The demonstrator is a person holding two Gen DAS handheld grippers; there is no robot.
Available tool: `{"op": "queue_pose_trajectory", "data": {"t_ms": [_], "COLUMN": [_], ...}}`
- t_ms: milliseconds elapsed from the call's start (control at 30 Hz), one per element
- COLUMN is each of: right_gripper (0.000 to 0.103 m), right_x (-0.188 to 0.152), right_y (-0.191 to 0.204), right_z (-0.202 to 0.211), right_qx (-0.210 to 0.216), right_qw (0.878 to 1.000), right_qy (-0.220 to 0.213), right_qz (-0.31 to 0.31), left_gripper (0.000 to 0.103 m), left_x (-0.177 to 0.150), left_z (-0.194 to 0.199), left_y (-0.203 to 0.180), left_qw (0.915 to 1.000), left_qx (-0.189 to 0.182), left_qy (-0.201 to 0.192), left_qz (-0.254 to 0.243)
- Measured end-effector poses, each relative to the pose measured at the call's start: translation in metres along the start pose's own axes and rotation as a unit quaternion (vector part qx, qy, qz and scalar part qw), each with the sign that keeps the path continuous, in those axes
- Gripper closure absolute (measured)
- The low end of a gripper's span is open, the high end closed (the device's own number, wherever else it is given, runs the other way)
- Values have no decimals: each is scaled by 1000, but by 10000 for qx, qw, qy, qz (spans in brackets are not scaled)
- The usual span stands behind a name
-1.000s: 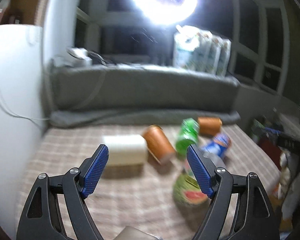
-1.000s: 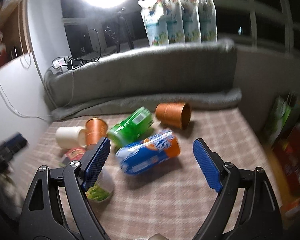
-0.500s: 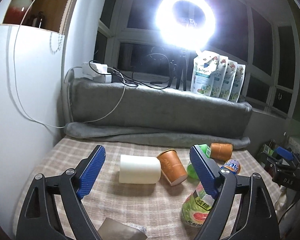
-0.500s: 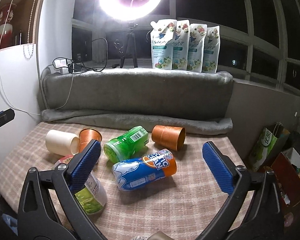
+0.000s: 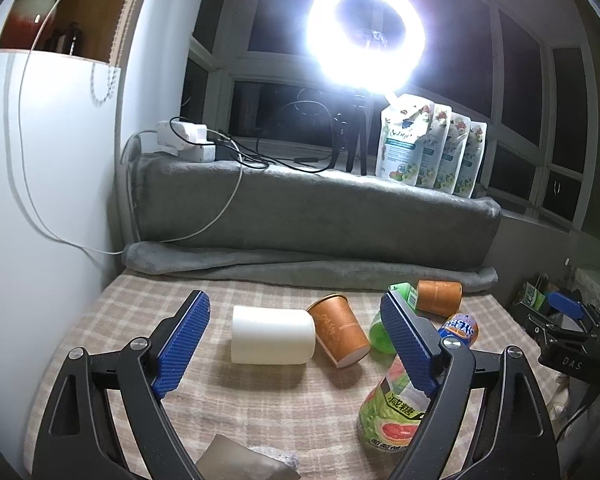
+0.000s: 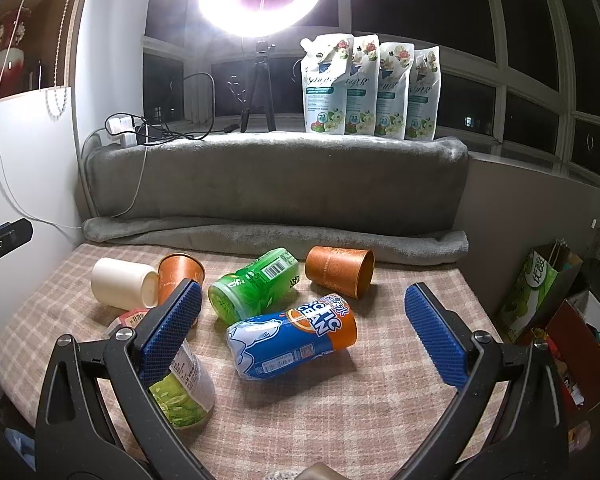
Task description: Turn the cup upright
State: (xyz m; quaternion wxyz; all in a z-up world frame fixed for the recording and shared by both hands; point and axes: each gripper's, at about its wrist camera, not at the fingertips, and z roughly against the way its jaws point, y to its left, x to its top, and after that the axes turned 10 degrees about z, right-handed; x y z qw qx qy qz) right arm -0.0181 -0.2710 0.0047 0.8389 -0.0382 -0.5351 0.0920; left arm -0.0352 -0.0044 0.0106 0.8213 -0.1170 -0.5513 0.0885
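A white cup lies on its side on the checked cloth, also seen in the right wrist view. An orange paper cup lies beside it, rim toward the far side. A second orange cup lies on its side at the back. My left gripper is open and empty, held above the cloth just short of the white cup. My right gripper is open and empty, above the blue bottle.
A blue-and-orange bottle, a green bottle and a fruit-label bottle lie on the checked table. A grey blanket backs it. A white wall stands left. Bags and boxes sit right.
Both views have steadied from blur and tilted up. My left gripper has drawn a little nearer the white cup. Both grippers stay open. The objects have not moved.
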Motion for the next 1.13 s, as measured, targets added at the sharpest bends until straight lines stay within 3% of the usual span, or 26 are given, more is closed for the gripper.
{"op": "queue_pose_trajectory", "data": {"t_ms": [1133], "right_gripper": [0], "right_x": [0], "right_y": [2], "right_z": [-1], "right_qx": [30], "right_qw": [10000], "right_qy": [26], "right_qz": [4], "left_gripper": [15], "left_x": [6], "left_z": [0], "left_y": [3], "left_qw": [10000], "left_qx": [33], "left_qy": [-45], "left_qz": [-27]}}
